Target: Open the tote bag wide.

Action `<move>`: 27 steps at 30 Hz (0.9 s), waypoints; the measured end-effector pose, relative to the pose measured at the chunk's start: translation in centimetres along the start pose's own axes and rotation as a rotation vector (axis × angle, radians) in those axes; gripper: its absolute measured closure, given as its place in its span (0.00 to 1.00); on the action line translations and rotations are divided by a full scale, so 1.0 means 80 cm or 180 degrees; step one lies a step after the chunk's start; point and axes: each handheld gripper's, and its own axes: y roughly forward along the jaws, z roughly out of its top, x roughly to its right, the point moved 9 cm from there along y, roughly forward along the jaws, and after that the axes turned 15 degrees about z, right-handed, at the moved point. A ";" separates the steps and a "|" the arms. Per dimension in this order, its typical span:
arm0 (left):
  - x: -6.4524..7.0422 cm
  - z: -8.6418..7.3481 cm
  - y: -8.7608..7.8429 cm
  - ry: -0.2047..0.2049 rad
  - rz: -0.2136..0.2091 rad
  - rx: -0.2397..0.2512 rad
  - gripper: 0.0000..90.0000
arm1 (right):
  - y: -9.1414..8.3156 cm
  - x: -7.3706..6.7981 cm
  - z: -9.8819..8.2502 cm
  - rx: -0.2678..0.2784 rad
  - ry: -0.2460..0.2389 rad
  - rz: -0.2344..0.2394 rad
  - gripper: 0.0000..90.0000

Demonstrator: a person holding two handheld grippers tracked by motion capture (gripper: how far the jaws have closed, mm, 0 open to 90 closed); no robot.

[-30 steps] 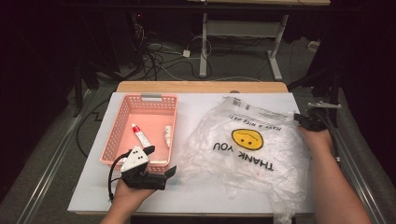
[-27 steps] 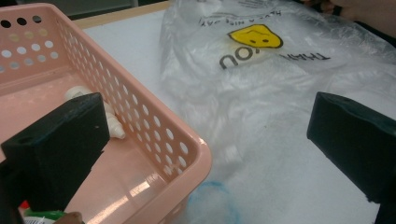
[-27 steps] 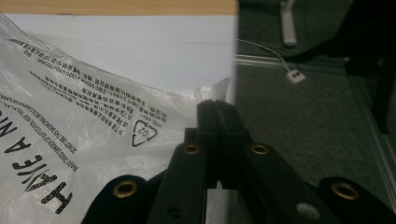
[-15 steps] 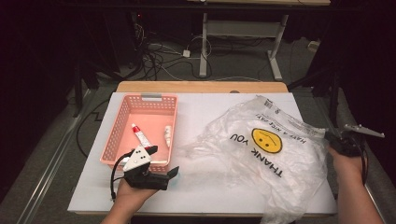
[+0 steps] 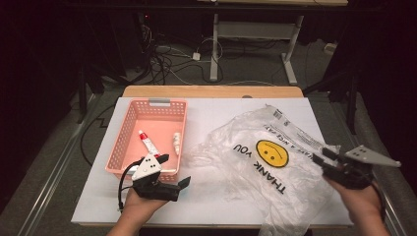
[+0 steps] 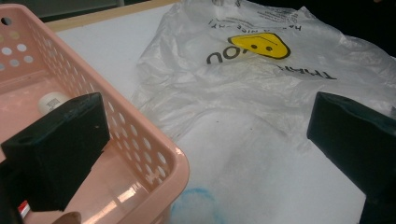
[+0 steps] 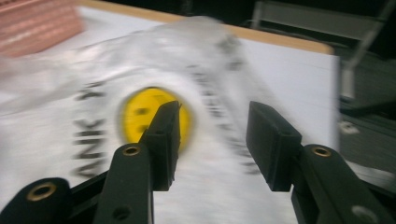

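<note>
I am seeing the clear plastic bag (image 5: 268,167) lying crumpled across the counter's (image 5: 216,113) right half. My right gripper (image 5: 330,164), at the right edge, has just been opening its fingers, nothing between them. My left gripper (image 5: 172,172) is resting released, straddling the pink basket's (image 5: 123,142) near corner.

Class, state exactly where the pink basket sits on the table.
In the high view the pink basket sits left on the table, beside the plastic bag.

A dark room: beyond the white-topped bench (image 5: 221,110) with its wooden far edge, a metal-legged desk frame (image 5: 253,42) stands on grey floor (image 5: 59,147), tangled cables (image 5: 172,56) left of it
</note>
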 end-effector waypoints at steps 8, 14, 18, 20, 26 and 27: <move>0.004 0.001 -0.001 0.0009 -0.0028 0.0007 0.00 | 0.064 -0.107 -0.012 -0.0284 -0.0222 0.0649 0.54; 0.003 0.000 -0.001 0.0002 -0.0030 0.0006 0.00 | 0.122 -0.165 -0.033 -0.0727 -0.0410 0.1033 0.35; 0.003 -0.002 0.000 0.0015 -0.0031 -0.0011 0.00 | 0.161 -0.188 -0.058 -0.1154 -0.0591 0.1130 0.25; 0.003 -0.003 0.001 0.0011 -0.0030 -0.0019 0.00 | 0.165 -0.190 -0.063 -0.1210 -0.0630 0.1120 0.26; 0.006 -0.002 0.000 0.0035 -0.0045 -0.0008 0.00 | 0.171 -0.183 -0.072 -0.1209 -0.0610 0.1059 0.51; 0.006 -0.002 0.000 0.0038 -0.0047 -0.0004 0.00 | 0.171 -0.180 -0.073 -0.1182 -0.0595 0.1049 0.55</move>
